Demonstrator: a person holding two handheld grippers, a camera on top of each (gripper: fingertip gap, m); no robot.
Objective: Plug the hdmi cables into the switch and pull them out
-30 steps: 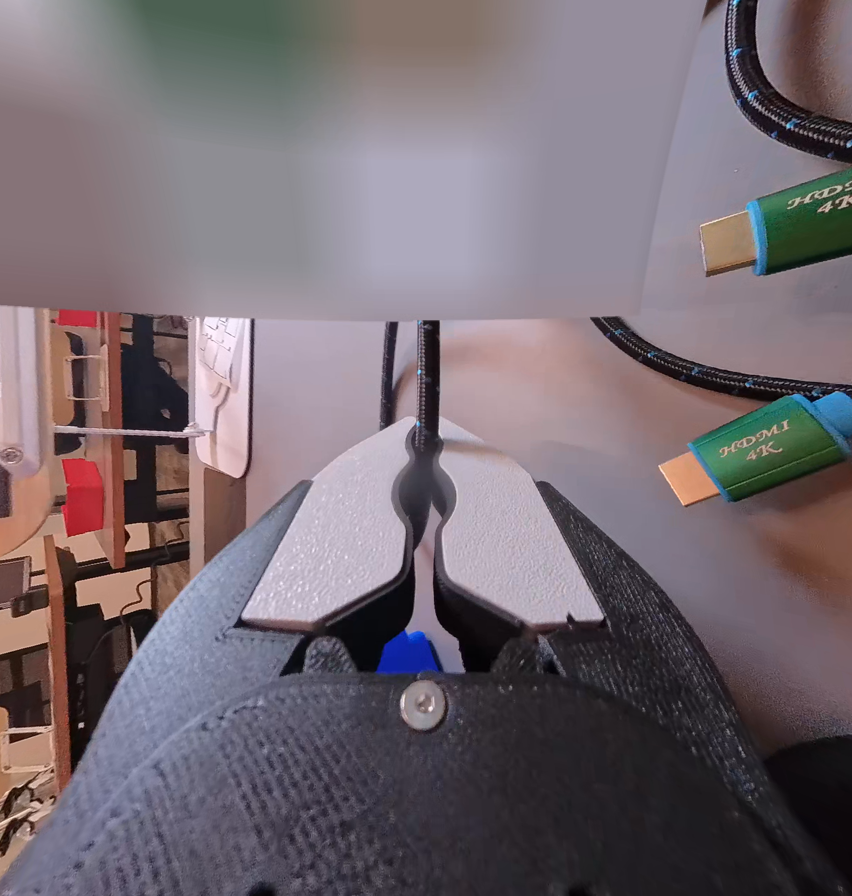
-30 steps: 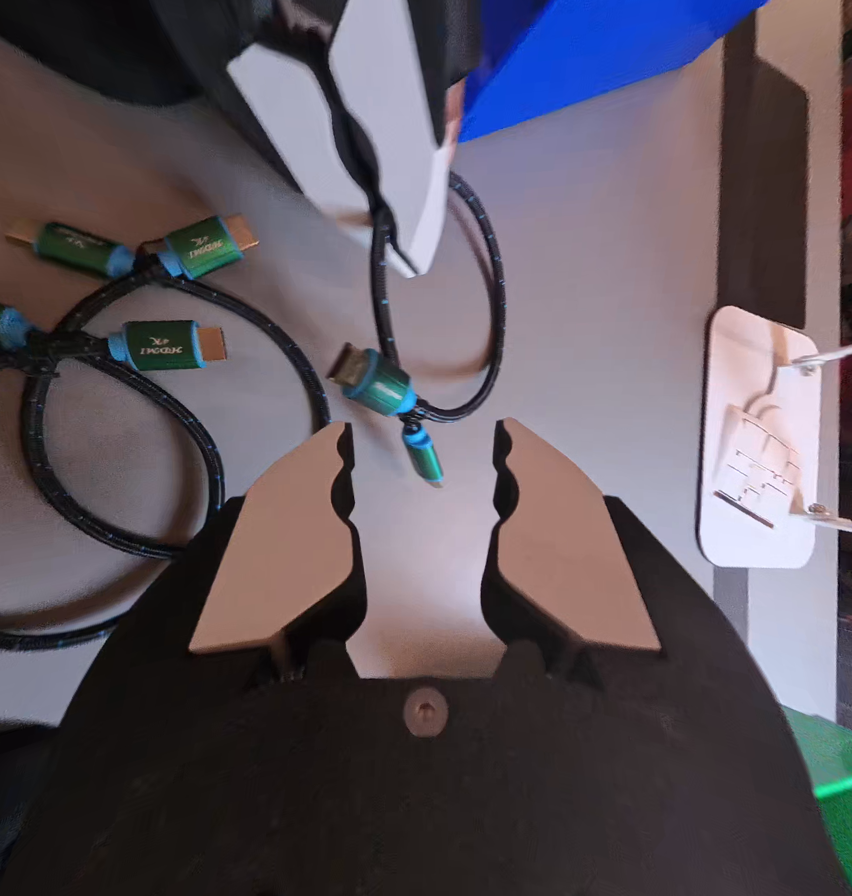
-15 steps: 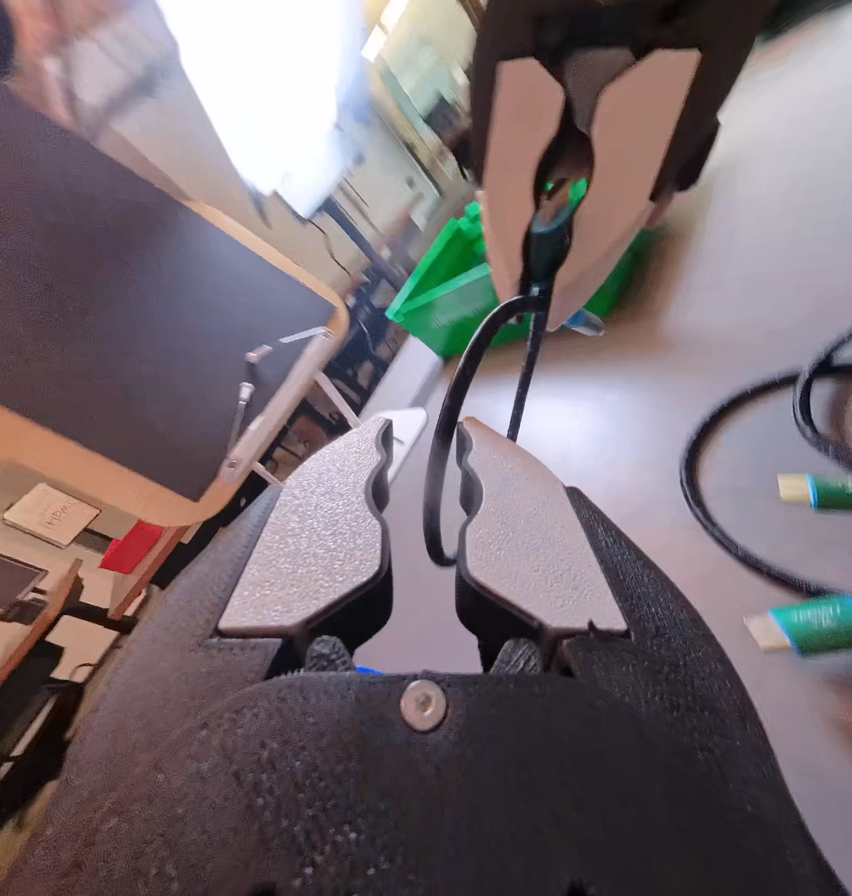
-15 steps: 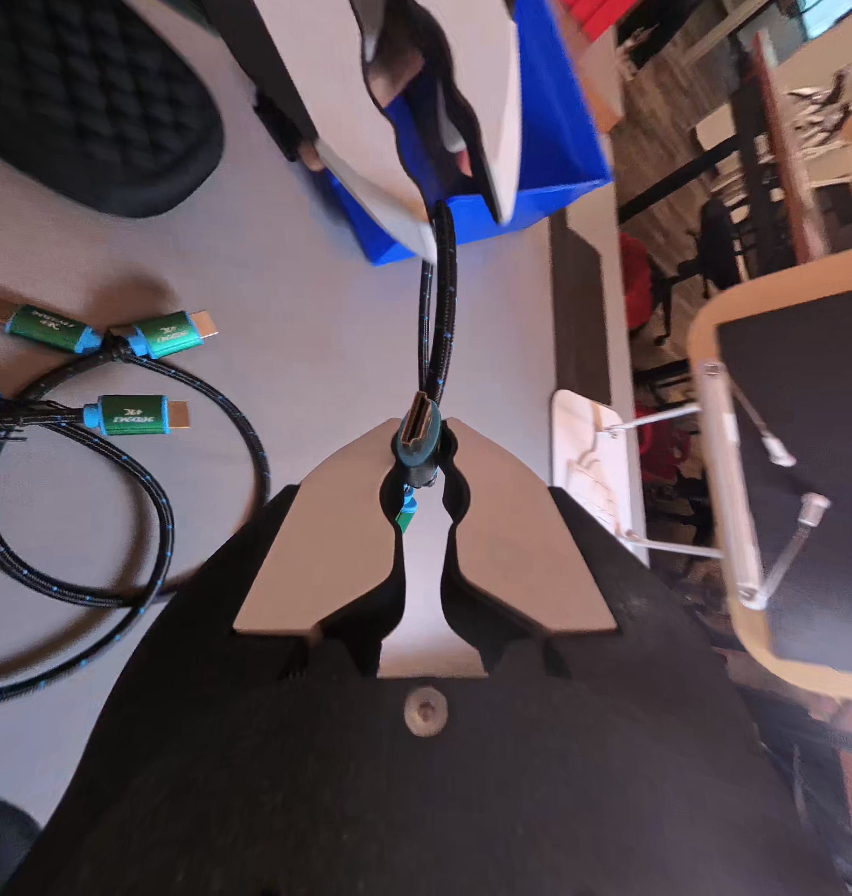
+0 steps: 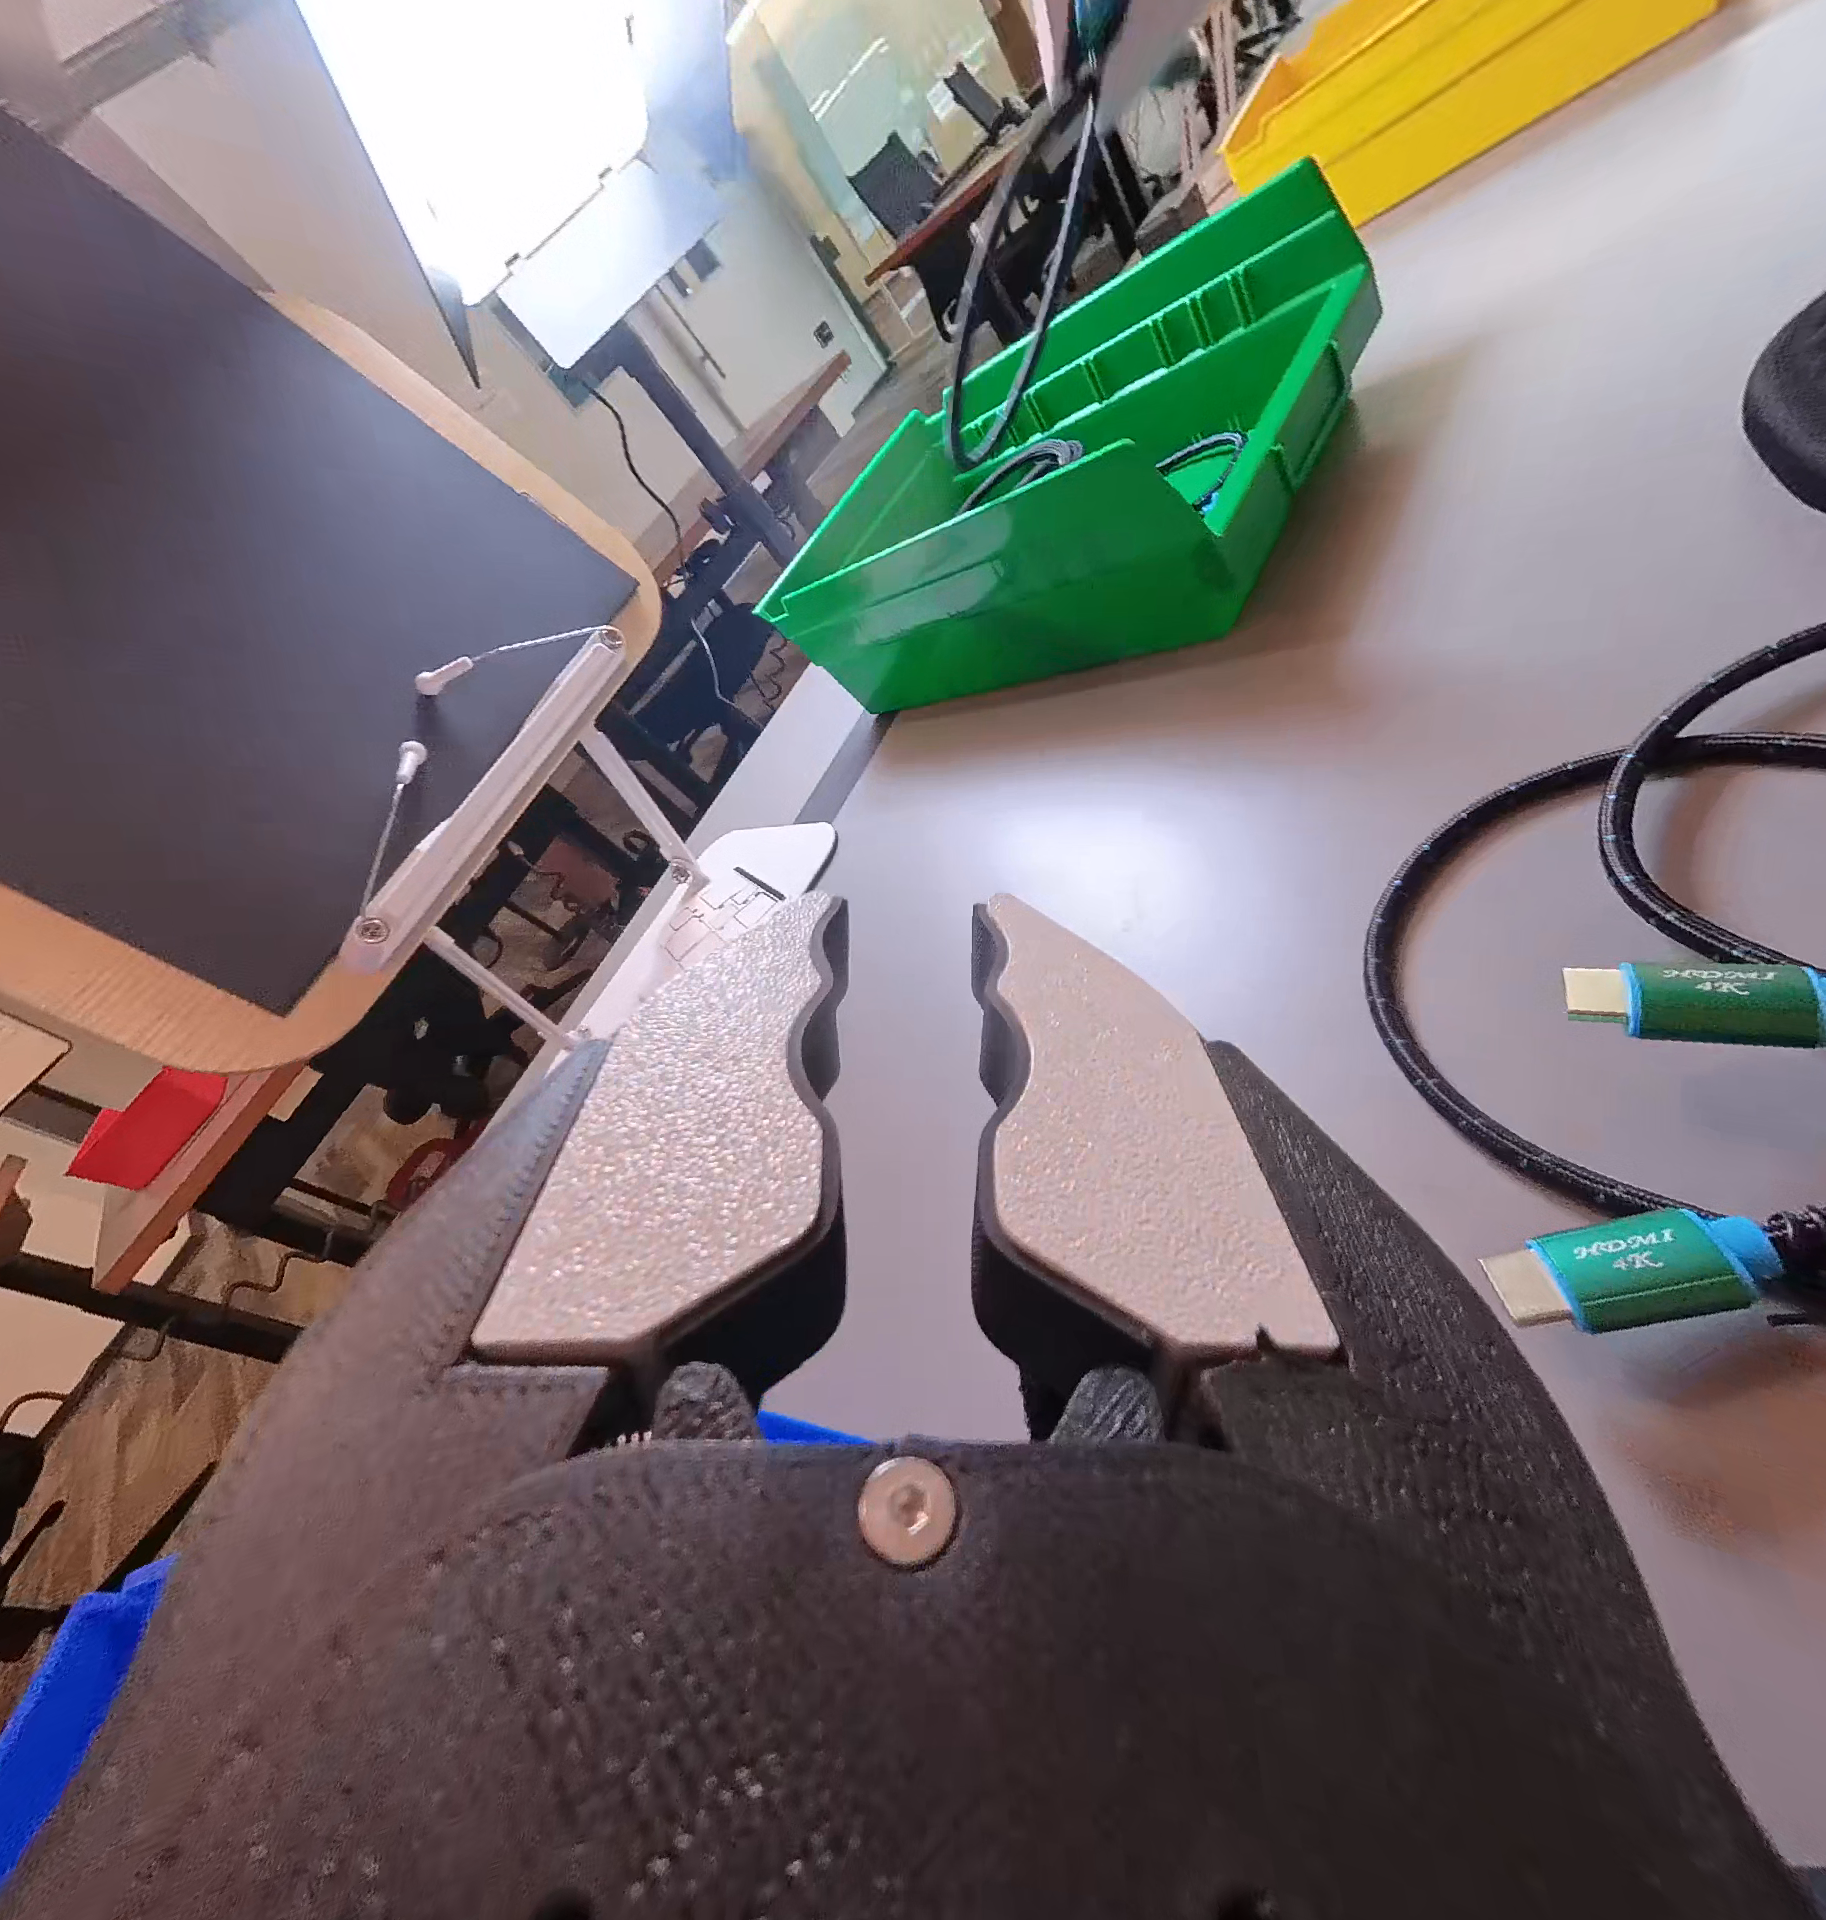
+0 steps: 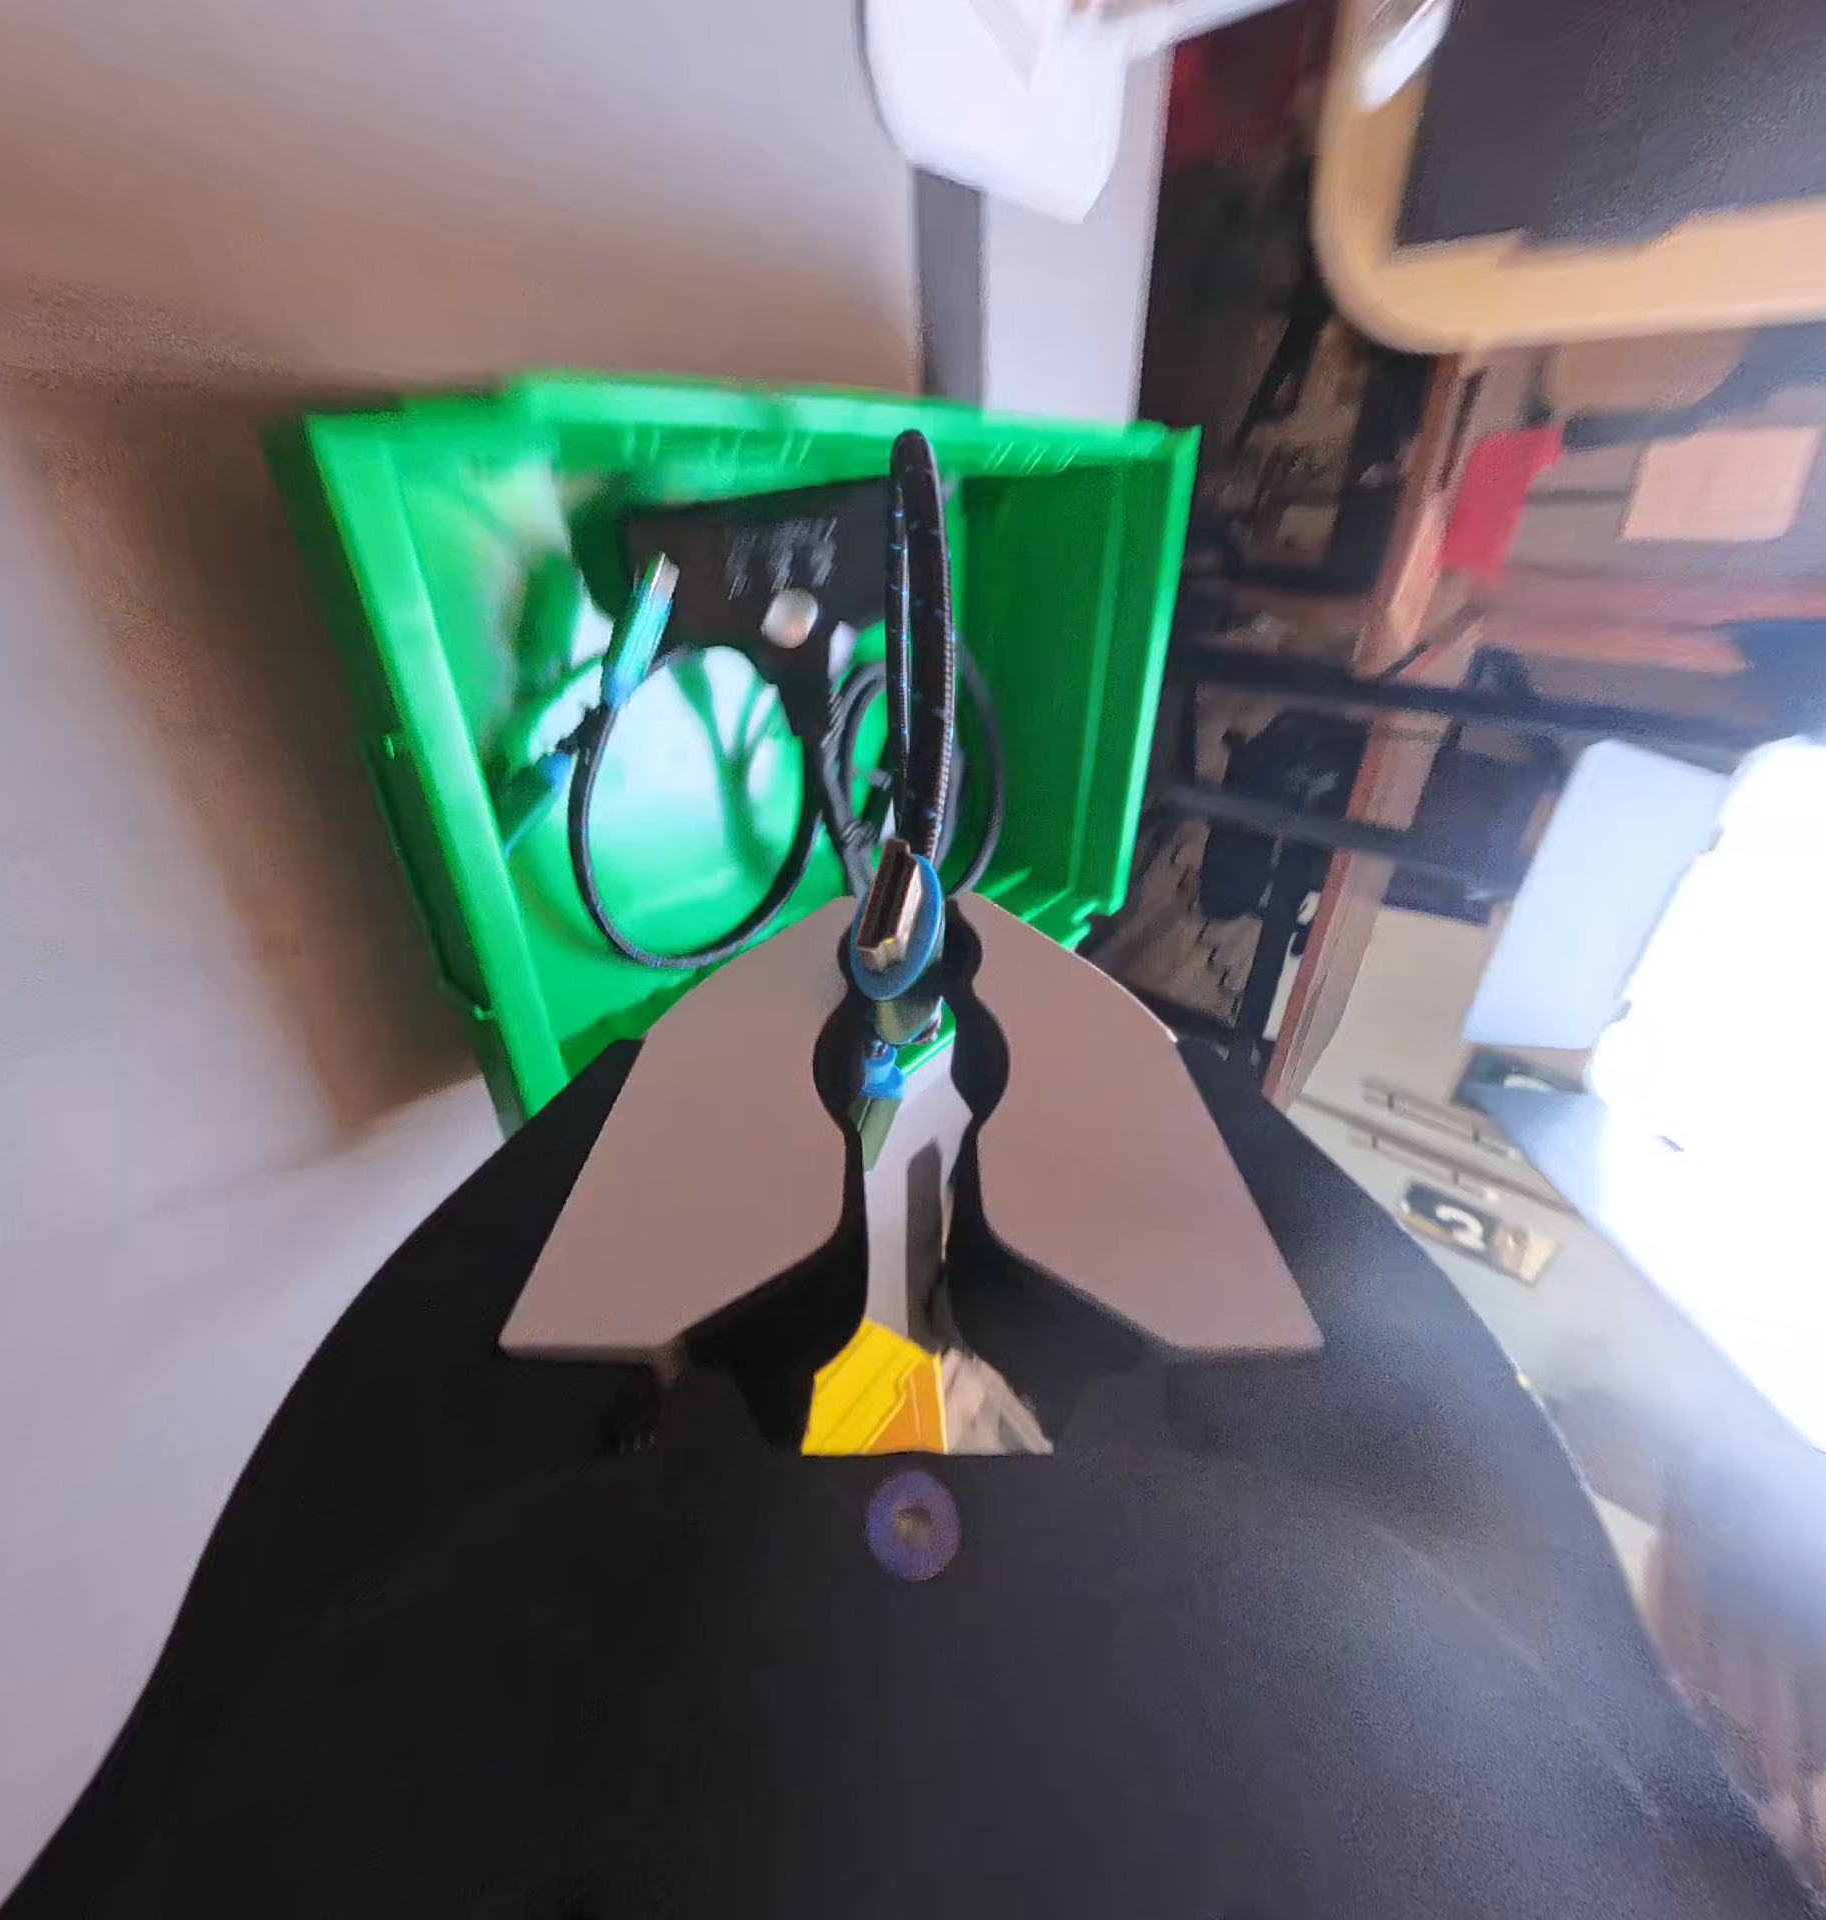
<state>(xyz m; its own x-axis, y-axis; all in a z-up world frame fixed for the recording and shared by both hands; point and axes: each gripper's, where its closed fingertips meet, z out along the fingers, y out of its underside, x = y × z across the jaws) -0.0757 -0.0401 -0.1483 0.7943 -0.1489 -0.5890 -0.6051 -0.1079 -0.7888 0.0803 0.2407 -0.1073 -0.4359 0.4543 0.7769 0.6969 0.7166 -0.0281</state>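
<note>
My right gripper is shut on the green plug of a short black braided cable, gold tip toward the camera. The cable loops up over the green bin, where other coiled cables lie. My left gripper is open with nothing between its fingers, low over the grey table. Two green plugs on black braided cables lie on the table to its right. The green bin stands ahead of it.
A yellow tray stands beyond the green bin. A white stand base sits at the table's left edge beside a black board. A black padded object lies at the far right. A blue bin corner shows at the lower left. There is about 35 cm between the tips of the two grippers.
My left gripper let go of the cable and opened. My right gripper closed on the cable's plug and carried it from the table to above the green bin.
</note>
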